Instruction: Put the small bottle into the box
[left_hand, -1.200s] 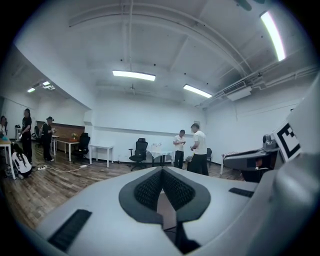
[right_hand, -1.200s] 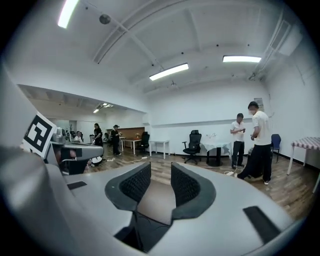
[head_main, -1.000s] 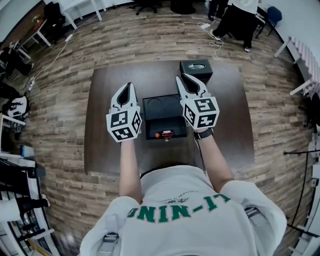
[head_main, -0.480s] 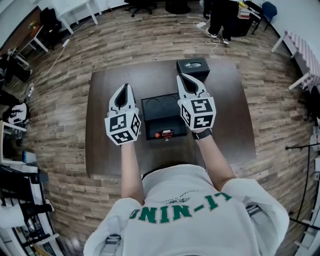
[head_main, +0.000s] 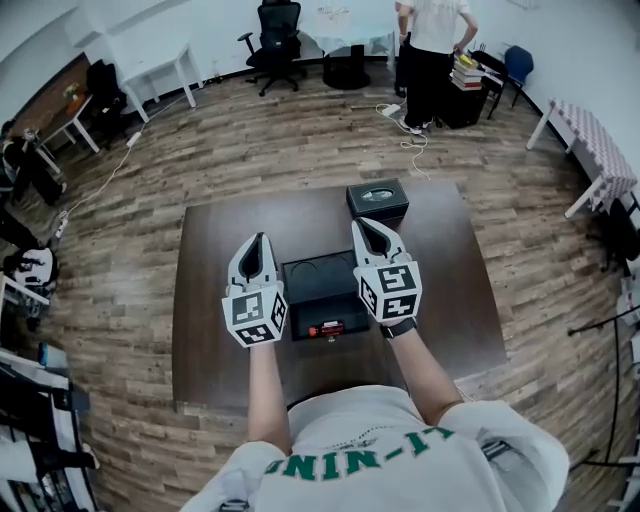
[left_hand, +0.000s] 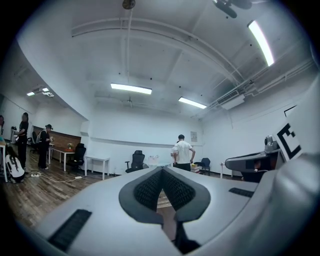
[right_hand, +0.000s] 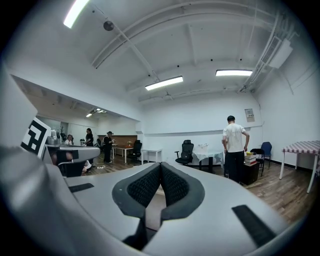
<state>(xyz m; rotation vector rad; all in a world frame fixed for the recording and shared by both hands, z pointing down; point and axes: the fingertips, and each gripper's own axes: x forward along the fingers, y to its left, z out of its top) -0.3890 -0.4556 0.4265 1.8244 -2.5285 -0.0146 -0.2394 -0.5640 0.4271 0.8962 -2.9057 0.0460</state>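
Note:
In the head view a small red bottle (head_main: 326, 328) lies on its side at the near end of an open black box (head_main: 322, 281) on the dark brown table (head_main: 210, 330). My left gripper (head_main: 256, 240) hovers at the box's left side, my right gripper (head_main: 362, 223) at its right. Both point away from me, tilted up toward the room. In the left gripper view the left gripper (left_hand: 161, 170) has its tips together with nothing between them. The right gripper (right_hand: 160, 166) in its own view is shut and empty too.
A second black box (head_main: 378, 202) with a clear oval window stands at the table's far edge. Beyond the table are wood floor, an office chair (head_main: 274, 30), white desks and a standing person (head_main: 430, 45). A checked table (head_main: 590, 140) stands at the right.
The head camera has tilted up, showing more of the room. Both grippers keep their places beside the box. The bottle has not moved.

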